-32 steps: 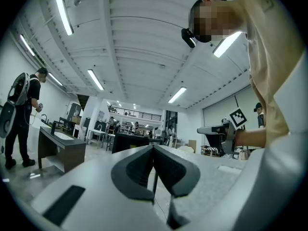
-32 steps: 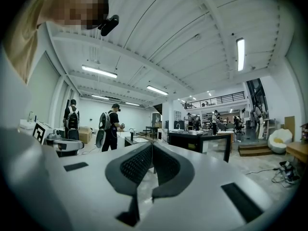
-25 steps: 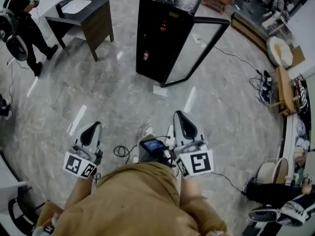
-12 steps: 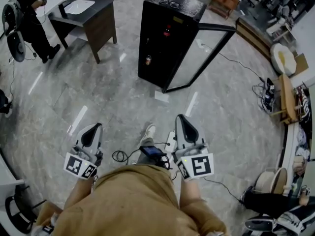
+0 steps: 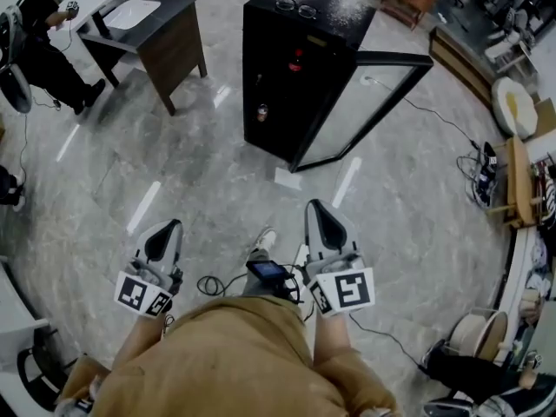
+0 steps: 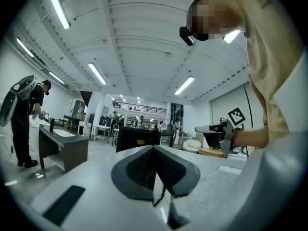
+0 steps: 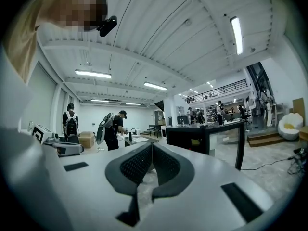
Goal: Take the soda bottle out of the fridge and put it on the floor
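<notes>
1. My left tongs [image 5: 168,227] and right tongs [image 5: 314,207] are closed, holding nothing.
2. The bottle [image 5: 296,59] sits in the fridge [image 5: 330,11] at twelve o'clock, door [image 5: 391,57] open.
3. I should step closer and open the right tongs before reaching.

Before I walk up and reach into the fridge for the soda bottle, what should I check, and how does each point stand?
1. Door open: ok. The glass door of the fridge stands swung wide.
2. Bottle in sight: ok. A red-topped bottle shows on an upper shelf.
3. Grippers empty: ok. Nothing is between the jaws of the left gripper or the right gripper.
4. Jaws ready to grasp: not ok. Both are shut.
5. Fridge within reach: not ok. It stands well ahead.
6. Path clear: not ok. A flat white piece lies on the floor before the fridge.
</notes>
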Available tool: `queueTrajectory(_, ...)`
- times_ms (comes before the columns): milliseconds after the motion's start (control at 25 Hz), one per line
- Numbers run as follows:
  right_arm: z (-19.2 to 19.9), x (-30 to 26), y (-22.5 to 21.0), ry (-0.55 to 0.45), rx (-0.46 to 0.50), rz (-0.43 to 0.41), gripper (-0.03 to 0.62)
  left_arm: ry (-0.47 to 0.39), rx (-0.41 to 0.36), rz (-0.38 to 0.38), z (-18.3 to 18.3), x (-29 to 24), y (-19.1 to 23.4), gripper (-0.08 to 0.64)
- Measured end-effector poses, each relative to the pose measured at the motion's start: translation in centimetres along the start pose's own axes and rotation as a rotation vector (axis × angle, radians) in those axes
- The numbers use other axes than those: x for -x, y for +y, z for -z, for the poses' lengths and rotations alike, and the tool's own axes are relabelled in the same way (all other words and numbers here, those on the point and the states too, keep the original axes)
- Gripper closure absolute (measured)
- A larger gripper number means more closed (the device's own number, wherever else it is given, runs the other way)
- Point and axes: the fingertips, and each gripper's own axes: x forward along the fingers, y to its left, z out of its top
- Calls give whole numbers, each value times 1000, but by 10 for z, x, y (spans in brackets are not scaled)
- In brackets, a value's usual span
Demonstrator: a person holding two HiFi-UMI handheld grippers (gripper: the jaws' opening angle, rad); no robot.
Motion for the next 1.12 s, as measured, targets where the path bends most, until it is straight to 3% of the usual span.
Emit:
queueTrajectory(360,-17,-92,-83,20,-19,-25,591,31,16,39,-11,-133,25,558)
queueTrajectory(720,-3,-157,-165,40,-56,-26,591,39,3,146,-13,-269,24,558)
queueTrajectory(920,9,-192,-189,53,-93,-50,591,20,-11,112,-21,-307,42,558)
queueTrajectory(1120,4,-216,-194,48,-82,-98,591,25,3,60,-21,-311,52,558)
